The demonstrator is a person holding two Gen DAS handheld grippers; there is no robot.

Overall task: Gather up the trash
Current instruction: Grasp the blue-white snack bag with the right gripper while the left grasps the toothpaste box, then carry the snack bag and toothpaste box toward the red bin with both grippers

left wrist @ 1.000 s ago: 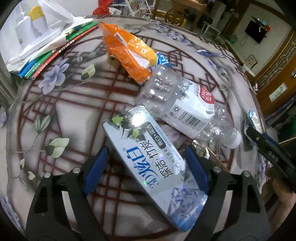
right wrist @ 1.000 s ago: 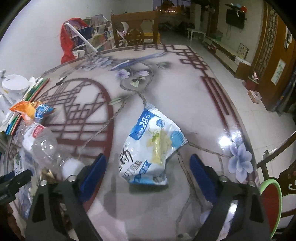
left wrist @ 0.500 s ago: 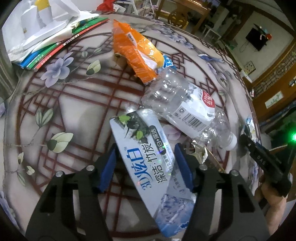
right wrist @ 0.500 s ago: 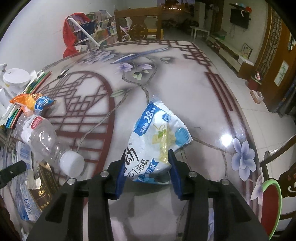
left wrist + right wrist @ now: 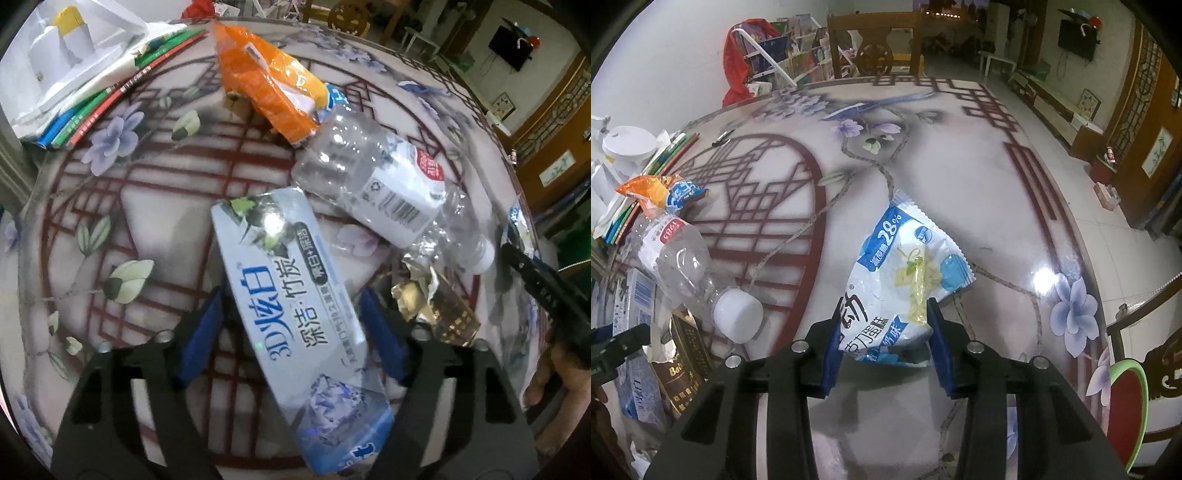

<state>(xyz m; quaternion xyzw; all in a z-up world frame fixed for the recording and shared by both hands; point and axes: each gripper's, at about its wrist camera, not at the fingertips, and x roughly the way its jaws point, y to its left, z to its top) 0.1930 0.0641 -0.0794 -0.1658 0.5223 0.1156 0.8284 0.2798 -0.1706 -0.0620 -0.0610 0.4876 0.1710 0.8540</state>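
A pale blue toothpaste box lies slantwise on the patterned round table, between the blue pads of my left gripper. Those jaws are opening slightly, and the pads still sit against the box's long sides. My right gripper is shut on the lower edge of a white and blue snack packet, which rests on the table. A crushed clear bottle with a white cap lies beside the box, and an orange wrapper lies beyond it. A torn gold and brown wrapper lies by the cap.
Books and white containers are stacked at the table's far left edge. A chair with a red seat stands at the near right rim. A wooden chair and a bookshelf stand beyond the far edge. A hand shows at the right.
Both grippers stood wide open a second ago. The left jaws have closed in on the toothpaste box. The right jaws have closed on the snack packet's lower edge.
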